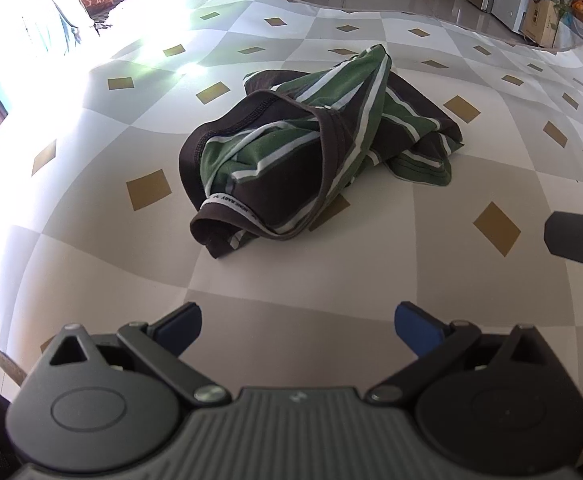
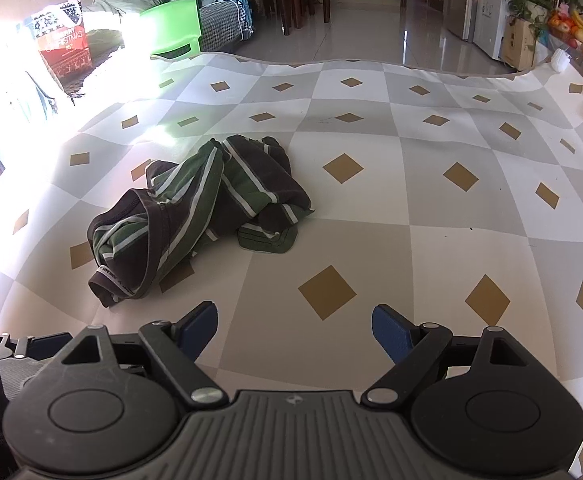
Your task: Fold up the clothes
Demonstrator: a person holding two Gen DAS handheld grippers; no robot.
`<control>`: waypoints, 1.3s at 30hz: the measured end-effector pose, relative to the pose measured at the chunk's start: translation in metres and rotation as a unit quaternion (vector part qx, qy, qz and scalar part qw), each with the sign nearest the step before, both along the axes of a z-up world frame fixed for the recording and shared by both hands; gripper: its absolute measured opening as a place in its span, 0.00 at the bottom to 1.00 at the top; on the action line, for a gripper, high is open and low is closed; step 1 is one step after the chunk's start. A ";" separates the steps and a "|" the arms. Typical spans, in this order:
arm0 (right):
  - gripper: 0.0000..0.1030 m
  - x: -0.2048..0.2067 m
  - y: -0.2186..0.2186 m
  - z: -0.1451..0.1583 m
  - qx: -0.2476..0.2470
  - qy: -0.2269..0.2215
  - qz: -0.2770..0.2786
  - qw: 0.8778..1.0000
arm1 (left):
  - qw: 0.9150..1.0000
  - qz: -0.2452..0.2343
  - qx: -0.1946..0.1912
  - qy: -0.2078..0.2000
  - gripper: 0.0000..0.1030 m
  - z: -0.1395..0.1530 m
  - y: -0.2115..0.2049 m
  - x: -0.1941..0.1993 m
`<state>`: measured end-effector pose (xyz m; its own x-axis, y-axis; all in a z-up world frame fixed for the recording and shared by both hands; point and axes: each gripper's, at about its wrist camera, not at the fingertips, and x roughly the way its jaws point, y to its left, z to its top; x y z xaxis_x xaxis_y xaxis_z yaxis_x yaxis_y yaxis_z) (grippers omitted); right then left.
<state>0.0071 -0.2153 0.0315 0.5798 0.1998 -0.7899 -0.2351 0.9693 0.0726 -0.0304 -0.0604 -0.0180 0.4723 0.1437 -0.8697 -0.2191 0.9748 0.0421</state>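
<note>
I am hovering both my left fingers point(image 1: 297, 326) and right fingers point(image 2: 294, 330) spread wide and empty, since the crumpled striped garment point(image 1: 311, 152) is lying unfolded at twelve o'clock on the tabletop point(image 1: 451, 288).

Crumpled garment point(image 1: 315, 140) lies on the tablecloth point(image 1: 471, 184), all else placed from it. Left gripper point(image 1: 297, 330) sits on its near side, apart from it; right gripper point(image 2: 293, 330) near and to its right, also apart. Behind it, past the cloth's far edge: gift bag point(image 2: 65, 46) far-left, plastic stool point(image 2: 173, 28) beside the bag.
</note>
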 end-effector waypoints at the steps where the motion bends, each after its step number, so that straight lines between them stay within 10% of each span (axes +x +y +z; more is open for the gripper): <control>1: 0.82 0.001 -0.001 0.002 0.002 0.000 0.003 1.000 | 1.000 0.001 -0.001 -0.004 1.00 0.004 0.001 0.001; 18: 0.82 0.050 0.009 0.015 -0.013 0.005 0.067 0.998 | 0.999 -0.011 0.007 -0.042 1.00 0.050 0.020 0.041; 39: 0.82 0.145 0.020 -0.030 -0.010 0.073 0.052 0.996 | 0.999 0.013 0.024 0.019 1.00 0.011 0.056 0.097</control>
